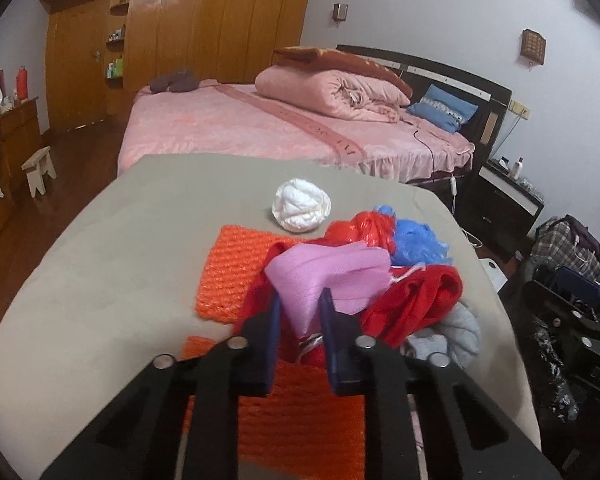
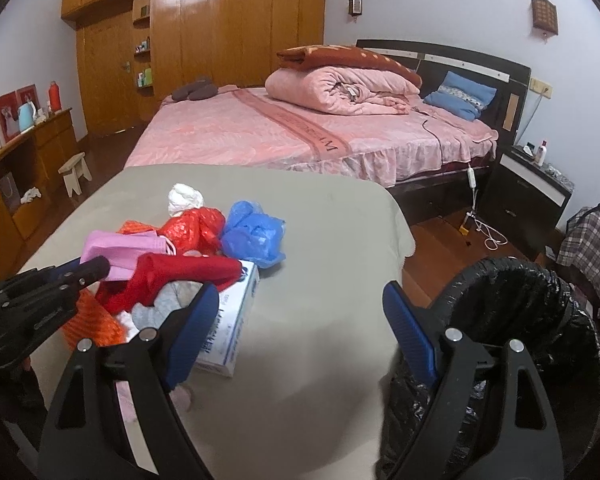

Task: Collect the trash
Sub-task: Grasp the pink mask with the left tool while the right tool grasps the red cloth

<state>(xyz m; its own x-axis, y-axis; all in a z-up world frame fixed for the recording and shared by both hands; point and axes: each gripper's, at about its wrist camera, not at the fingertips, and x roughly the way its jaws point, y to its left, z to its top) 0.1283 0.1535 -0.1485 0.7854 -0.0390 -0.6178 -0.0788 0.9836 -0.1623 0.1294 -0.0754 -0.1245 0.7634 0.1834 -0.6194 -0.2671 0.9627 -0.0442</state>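
My left gripper (image 1: 300, 308) is shut on a pink face mask (image 1: 328, 276), held above a pile on the grey-covered table (image 1: 120, 240); it also shows in the right wrist view (image 2: 96, 266) with the pink mask (image 2: 120, 250). Crumpled white (image 1: 302, 210), red (image 1: 364, 228) and blue (image 1: 418, 242) plastic bags lie beyond it. My right gripper (image 2: 300, 300) is open and empty over the table, beside a black-lined trash bin (image 2: 540, 320) at its right.
Red cloth (image 2: 180, 276), grey cloth (image 2: 160, 304), an orange knit piece (image 1: 236, 268) and a white box (image 2: 232, 328) sit in the pile. A pink bed (image 2: 300, 132) stands behind the table, a nightstand (image 2: 532, 192) right, a stool (image 2: 76, 172) left.
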